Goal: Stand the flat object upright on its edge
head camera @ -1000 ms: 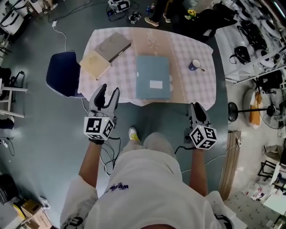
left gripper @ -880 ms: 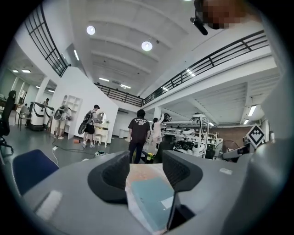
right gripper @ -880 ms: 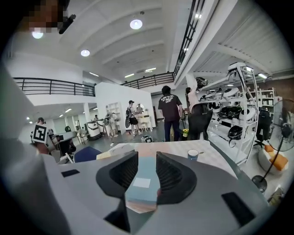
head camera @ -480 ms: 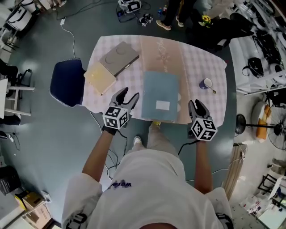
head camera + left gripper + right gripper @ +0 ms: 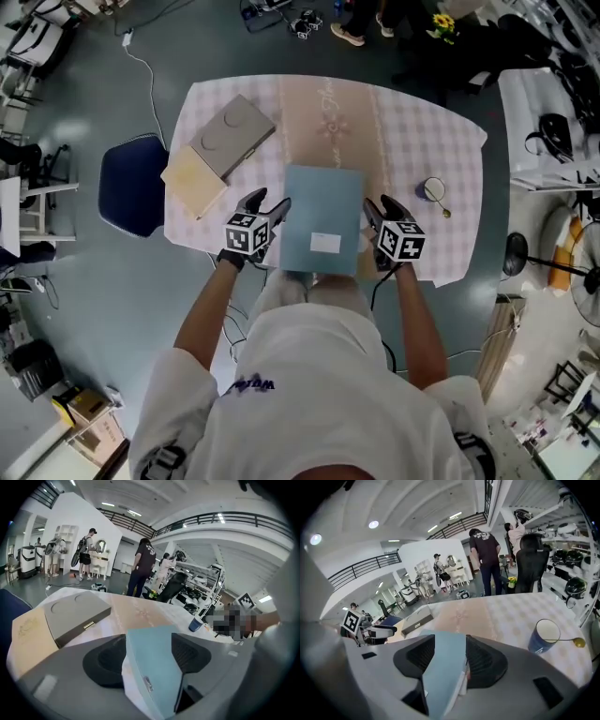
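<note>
A flat light-blue book [image 5: 322, 220] lies on the checked tablecloth near the table's front edge. My left gripper [image 5: 270, 202] is at its left side and my right gripper [image 5: 379, 204] at its right side. In the left gripper view the book [image 5: 154, 667] sits between the jaws of the left gripper [image 5: 149, 656], which are opening, with cloth showing beside one pad. The right gripper view shows the book's edge [image 5: 443, 667] between the opening jaws of the right gripper [image 5: 451, 660]. Neither pair of pads presses on it.
A grey case [image 5: 232, 131] and a tan flat box [image 5: 194, 180] lie at the table's left. A blue mug [image 5: 432, 190] with a spoon stands at the right. A dark blue chair [image 5: 133, 185] is left of the table [image 5: 412, 122]. People stand beyond the far edge.
Both grippers have moved forward from in front of the table to the book's two sides, and their jaws have widened around its edges.
</note>
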Demonstrator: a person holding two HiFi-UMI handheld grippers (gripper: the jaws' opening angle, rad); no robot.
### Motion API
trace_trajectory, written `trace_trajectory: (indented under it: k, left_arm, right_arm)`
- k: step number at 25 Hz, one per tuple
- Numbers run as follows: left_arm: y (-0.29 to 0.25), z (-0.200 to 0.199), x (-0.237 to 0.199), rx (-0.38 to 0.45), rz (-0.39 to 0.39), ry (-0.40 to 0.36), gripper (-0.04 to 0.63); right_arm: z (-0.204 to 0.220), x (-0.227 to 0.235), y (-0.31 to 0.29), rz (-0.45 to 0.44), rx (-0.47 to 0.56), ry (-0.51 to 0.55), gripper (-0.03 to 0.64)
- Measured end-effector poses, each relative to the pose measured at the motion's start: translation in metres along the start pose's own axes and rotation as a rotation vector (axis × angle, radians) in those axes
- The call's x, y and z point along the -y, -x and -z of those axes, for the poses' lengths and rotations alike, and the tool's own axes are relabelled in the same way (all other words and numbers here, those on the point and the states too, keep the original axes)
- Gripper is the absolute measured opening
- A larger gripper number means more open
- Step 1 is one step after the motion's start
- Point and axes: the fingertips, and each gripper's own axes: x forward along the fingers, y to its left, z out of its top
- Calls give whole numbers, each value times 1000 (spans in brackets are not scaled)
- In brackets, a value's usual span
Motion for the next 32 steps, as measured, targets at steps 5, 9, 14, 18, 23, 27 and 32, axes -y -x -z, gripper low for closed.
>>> trace_trajectory:
  k: [5,9,14,18,23,27,32]
  left_arm:
    - [-48,15,-24,-95,20,13,320]
    - [-77,24,-41,-146,41,23,341]
    - [-101,35,-51,-193,51,59,339]
    - [-111,40,-50,-203,84,103,307]
    - [-116,39,-38,-199,112,139,216]
    - [-102,17,-31,-154,127,84,209]
    - [-83,-45,-20,-50,148,-33,206]
  right_arm:
    - [19,27,-58,18,-83,-10,216]
    - [27,45,-90,34,-129,-83,222]
    - [41,42,-109,26,-169,-145,221]
    - [52,34,-118,-2,-195,-191,214]
    - [54,37,-114,-6,-176,-204,184]
    - [34,27,-99,3,-127,-168,181]
    - [-23,14,-72,-3,1,-97,170]
